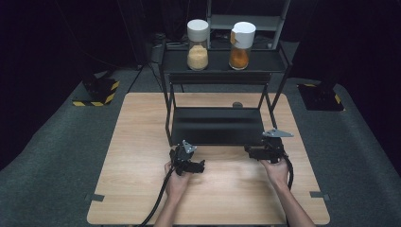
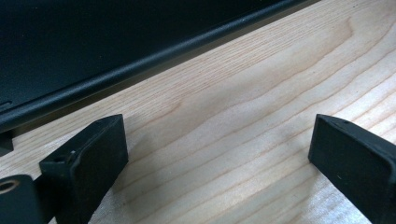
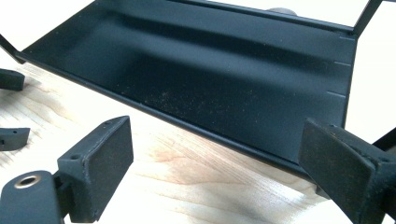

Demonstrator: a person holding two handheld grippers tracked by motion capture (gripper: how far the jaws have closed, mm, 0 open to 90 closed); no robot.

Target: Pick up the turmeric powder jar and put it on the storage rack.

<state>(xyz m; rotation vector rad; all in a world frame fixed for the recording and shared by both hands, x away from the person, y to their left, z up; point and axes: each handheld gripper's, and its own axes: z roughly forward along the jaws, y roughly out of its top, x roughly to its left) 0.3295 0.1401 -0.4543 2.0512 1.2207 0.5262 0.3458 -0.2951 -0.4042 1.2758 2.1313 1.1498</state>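
A black two-level rack (image 1: 223,67) stands at the back half of the wooden table (image 1: 142,142). On its top shelf are two white-lidded jars: one with pale tan powder (image 1: 197,45) and one with orange powder (image 1: 241,46). The lower shelf (image 1: 217,125) (image 3: 210,70) is bare. My left gripper (image 1: 201,166) (image 2: 217,135) is open just above the wood, in front of the shelf's left front edge (image 2: 116,70). My right gripper (image 1: 248,150) (image 3: 215,135) is open too, low at the shelf's right front corner. Nothing is between either pair of jaws.
A small grey round thing (image 1: 237,104) (image 3: 280,10) lies on the table behind the lower shelf. The left gripper's fingers (image 3: 13,135) reach into the right gripper view's left edge. Dark carpet (image 1: 56,142) surrounds the table, and yellow-black striped bases (image 1: 97,92) stand at the back.
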